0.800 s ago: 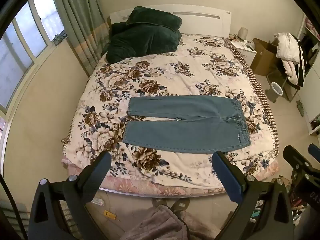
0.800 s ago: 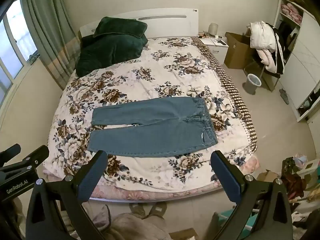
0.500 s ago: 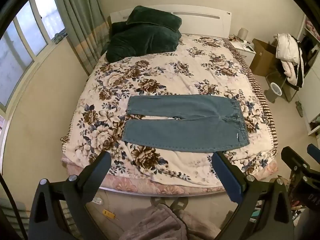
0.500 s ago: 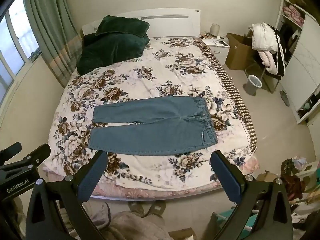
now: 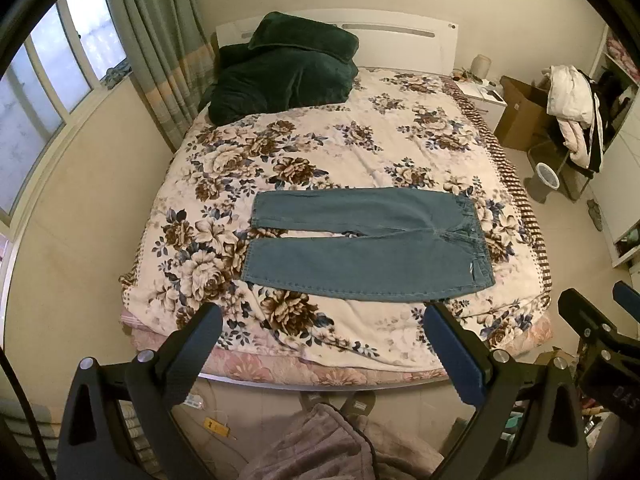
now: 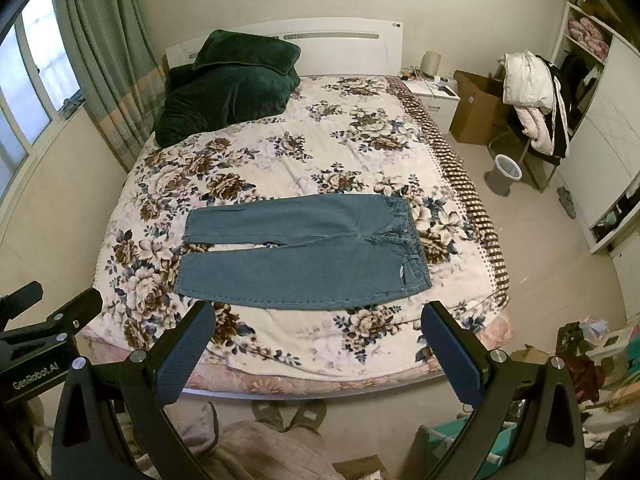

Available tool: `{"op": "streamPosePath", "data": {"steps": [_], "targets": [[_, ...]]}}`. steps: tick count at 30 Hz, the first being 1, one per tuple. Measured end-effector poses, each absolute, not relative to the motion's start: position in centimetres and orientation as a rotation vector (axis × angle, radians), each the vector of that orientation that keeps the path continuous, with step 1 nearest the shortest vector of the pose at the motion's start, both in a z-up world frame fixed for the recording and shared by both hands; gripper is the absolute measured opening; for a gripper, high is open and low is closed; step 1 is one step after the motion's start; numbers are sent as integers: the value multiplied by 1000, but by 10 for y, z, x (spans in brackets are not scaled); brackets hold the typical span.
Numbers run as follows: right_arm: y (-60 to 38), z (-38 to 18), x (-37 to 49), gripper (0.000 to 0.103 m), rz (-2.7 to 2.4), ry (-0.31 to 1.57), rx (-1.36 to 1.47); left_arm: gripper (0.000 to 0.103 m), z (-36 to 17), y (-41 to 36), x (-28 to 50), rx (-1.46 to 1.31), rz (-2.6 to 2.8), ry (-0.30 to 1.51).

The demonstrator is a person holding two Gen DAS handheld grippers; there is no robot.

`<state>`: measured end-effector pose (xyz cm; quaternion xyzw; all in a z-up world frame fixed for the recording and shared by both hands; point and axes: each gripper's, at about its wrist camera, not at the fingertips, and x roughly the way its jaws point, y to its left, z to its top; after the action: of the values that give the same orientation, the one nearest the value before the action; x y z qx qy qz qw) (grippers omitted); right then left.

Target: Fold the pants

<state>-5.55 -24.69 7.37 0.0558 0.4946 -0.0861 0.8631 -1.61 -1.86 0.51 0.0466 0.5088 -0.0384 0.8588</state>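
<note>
Blue denim pants (image 5: 368, 240) lie flat on the flowered bedspread (image 5: 320, 148), waist to the right, legs pointing left, near the bed's foot edge. They also show in the right wrist view (image 6: 308, 256). My left gripper (image 5: 322, 344) is open and empty, held above the floor short of the bed's foot. My right gripper (image 6: 316, 344) is open and empty too, at about the same distance. Part of the right gripper's body (image 5: 600, 336) shows at the right edge of the left wrist view.
A dark green blanket and pillow (image 5: 280, 72) lie at the head of the bed. A curtain and window (image 5: 152, 40) are on the left. A nightstand (image 6: 436, 96), cardboard box (image 6: 476, 112), bin (image 6: 506, 168) and chair with clothes (image 6: 532, 96) stand at the right. Slippers (image 6: 288, 412) lie on the floor below.
Both grippers have drifted slightly, so the bed and pants sit a little higher in both views. The pants have not moved and both grippers stay open.
</note>
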Motion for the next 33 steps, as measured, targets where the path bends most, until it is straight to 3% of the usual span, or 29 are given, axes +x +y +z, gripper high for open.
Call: {"op": "streamPosePath", "data": {"steps": [33], "targets": [[-240, 86, -60, 103, -176, 1034, 97, 103, 8, -15, -15, 86, -89, 1069]]}}
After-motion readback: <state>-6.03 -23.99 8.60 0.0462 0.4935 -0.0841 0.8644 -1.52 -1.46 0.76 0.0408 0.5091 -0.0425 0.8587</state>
